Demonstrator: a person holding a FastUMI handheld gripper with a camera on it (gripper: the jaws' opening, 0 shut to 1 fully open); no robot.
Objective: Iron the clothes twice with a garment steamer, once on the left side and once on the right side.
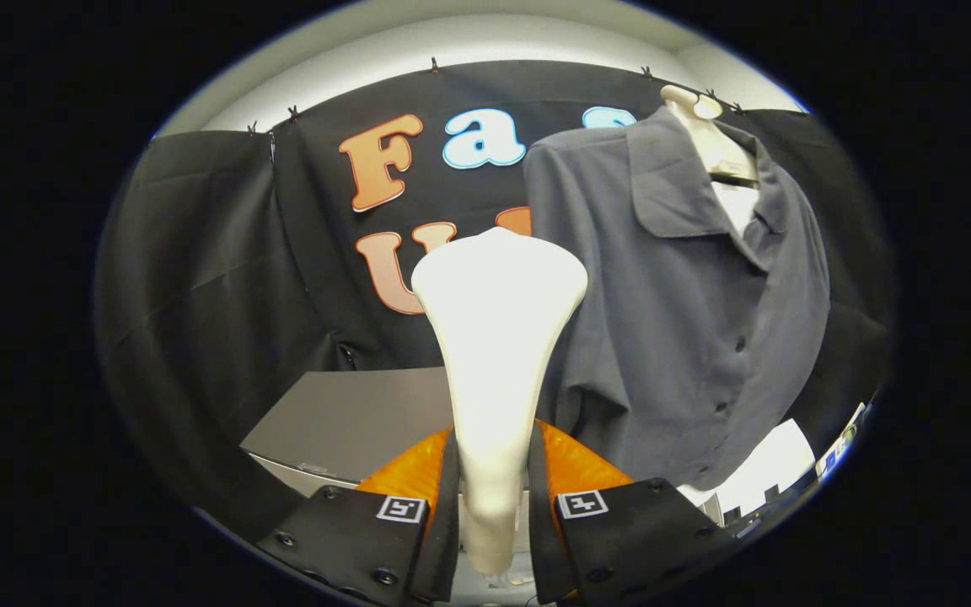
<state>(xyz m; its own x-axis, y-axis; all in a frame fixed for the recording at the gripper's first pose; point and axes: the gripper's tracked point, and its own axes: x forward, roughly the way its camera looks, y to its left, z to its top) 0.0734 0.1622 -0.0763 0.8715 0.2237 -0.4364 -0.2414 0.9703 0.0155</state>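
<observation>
With the tongs (492, 497) pinching its narrow handle from both sides, we see the white garment steamer (496, 337) standing upright between the two fingers, its broad rounded head flaring out above them. Both fingers press against the handle, one on each flank, so the grip looks firm. Off to the right of the steamer head and beyond it hangs the grey shirt (679, 312), buttoned down the front, collar open, dressed on a pale mannequin torso (709, 135) whose neck stub pokes out at the top. We note the steamer head sits beside the shirt's left sleeve edge as we look at it; whether it touches the cloth we cannot tell. Behind the steamer and lower down, a grey tabletop (351, 417) stretches out to the left, and the shirt's hem hangs down in front of its right part. Black cloth (207, 278) drapes the booth wall behind everything, clipped along its upper edge.
</observation>
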